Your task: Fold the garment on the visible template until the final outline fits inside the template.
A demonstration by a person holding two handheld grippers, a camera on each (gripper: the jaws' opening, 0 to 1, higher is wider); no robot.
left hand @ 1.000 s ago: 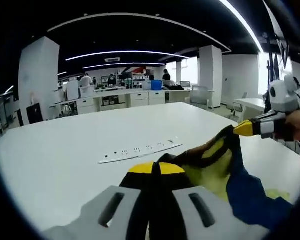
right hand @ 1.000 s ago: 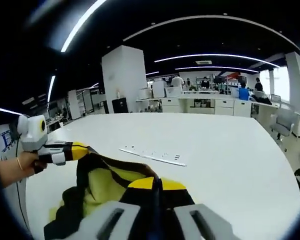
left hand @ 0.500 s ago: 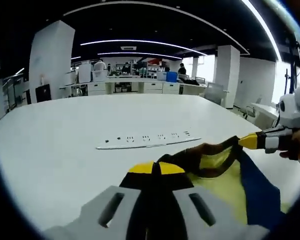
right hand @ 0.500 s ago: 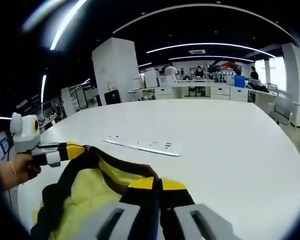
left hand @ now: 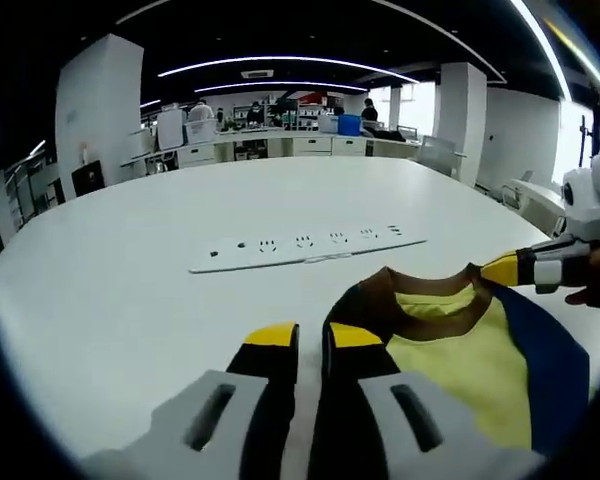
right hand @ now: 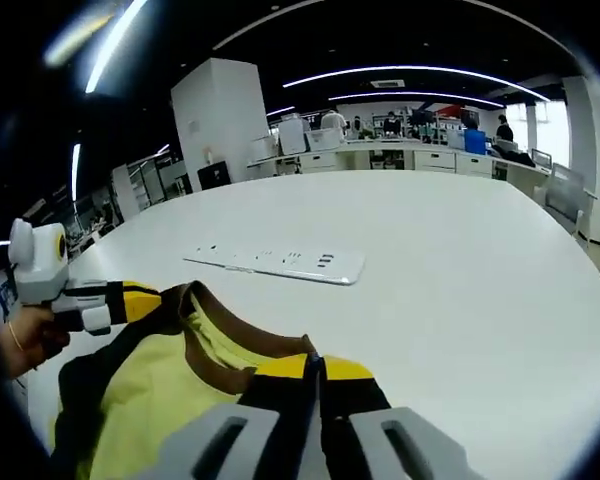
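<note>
garment (left hand: 460, 345) is being laid flat: left gripper (left hand: 310, 335) slightly parted and empty, right gripper (right hand: 315, 368) clamping the collar, folding next.

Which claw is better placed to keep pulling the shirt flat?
Right: the right claw is shut on the shirt collar, while the left claw has opened beside it.

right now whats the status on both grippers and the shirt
Left gripper open, beside collar. Right gripper shut on shirt collar. Shirt flat on table. Power strip beyond.
</note>
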